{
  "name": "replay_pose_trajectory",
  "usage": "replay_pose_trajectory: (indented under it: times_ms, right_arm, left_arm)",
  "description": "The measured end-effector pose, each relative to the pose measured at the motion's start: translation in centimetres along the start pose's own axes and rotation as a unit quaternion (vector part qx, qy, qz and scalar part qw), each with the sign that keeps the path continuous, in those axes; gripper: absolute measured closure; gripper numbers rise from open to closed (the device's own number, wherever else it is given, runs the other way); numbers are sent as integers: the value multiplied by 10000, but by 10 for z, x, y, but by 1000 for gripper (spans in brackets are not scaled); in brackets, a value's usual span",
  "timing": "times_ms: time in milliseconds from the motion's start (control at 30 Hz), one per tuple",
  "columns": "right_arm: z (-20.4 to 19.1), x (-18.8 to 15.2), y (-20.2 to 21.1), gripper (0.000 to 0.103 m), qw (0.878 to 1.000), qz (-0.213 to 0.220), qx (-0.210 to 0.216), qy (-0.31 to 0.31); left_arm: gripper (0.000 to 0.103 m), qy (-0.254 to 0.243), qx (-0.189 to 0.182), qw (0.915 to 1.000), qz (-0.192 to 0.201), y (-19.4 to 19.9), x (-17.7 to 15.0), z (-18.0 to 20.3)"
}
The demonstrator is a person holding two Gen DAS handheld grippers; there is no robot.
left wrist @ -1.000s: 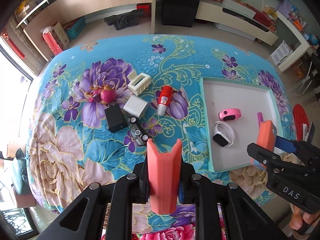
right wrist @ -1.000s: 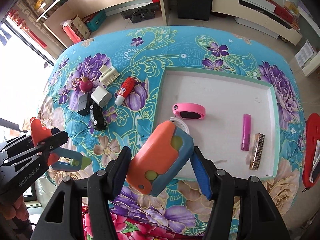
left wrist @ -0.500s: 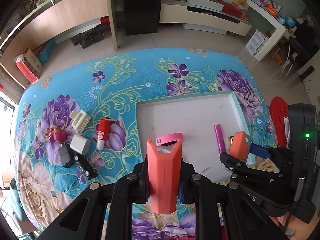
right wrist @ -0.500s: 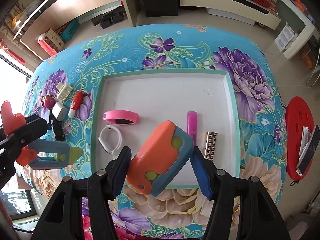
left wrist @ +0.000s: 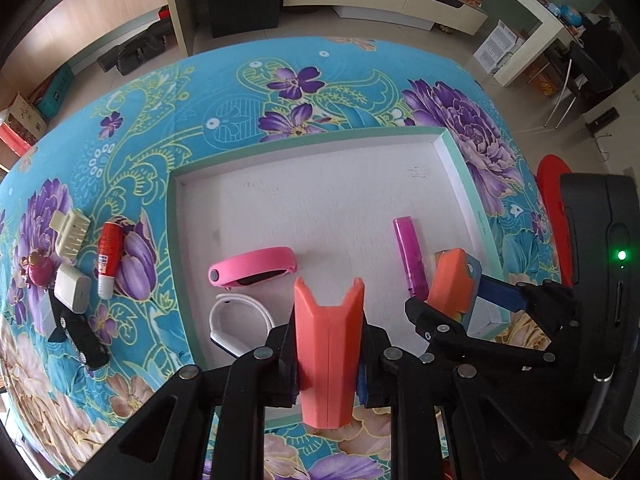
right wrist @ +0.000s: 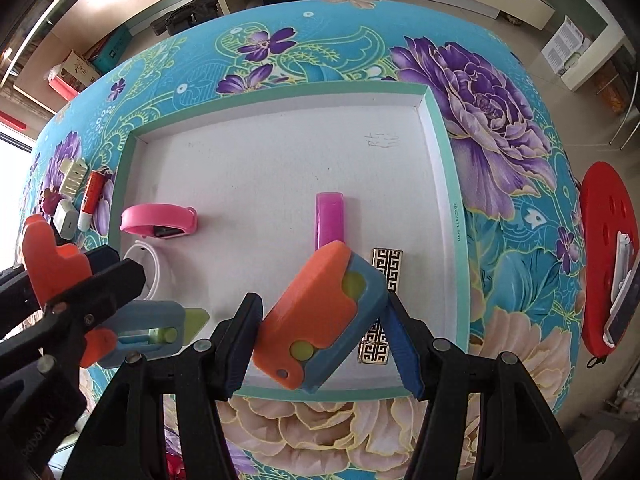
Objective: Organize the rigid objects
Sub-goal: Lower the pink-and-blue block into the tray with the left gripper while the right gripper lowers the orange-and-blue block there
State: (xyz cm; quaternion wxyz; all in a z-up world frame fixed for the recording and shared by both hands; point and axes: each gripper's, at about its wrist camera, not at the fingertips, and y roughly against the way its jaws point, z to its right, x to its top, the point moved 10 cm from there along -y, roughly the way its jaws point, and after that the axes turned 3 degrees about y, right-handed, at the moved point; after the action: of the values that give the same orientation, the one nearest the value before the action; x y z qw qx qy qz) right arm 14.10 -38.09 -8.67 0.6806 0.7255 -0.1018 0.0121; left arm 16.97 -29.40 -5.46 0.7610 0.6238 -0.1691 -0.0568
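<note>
My left gripper (left wrist: 328, 360) is shut on an orange and blue toy cutter (left wrist: 328, 344), held over the near edge of the white tray (left wrist: 320, 200); the cutter also shows in the right wrist view (right wrist: 152, 332). My right gripper (right wrist: 320, 320) is shut on another orange and blue toy cutter (right wrist: 320, 312), over the tray's (right wrist: 280, 152) near right part. In the tray lie a pink watch (right wrist: 158, 222), a white watch (left wrist: 236, 320), a magenta stick (right wrist: 330, 220) and a gold patterned bar (right wrist: 386, 268).
Left of the tray on the floral cloth lie a red glue tube (left wrist: 109, 256), a cream comb-like block (left wrist: 70, 232), a white charger (left wrist: 72, 294), a black toy car (left wrist: 86, 340) and a pink figure (left wrist: 38, 272). A red pouch (right wrist: 608, 256) hangs at the right.
Both grippers have moved right and forward over the tray, still holding their cutters. The loose items now sit far left in both views.
</note>
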Motion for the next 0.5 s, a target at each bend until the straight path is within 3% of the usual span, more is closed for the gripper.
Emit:
replay_pose_trajectory:
  times_ms: [500]
  right_arm:
    - [10,-6,-27,40,9997,-226,-72,33]
  left_arm:
    - [79,136,48,9987,-480,-43,-11,-3]
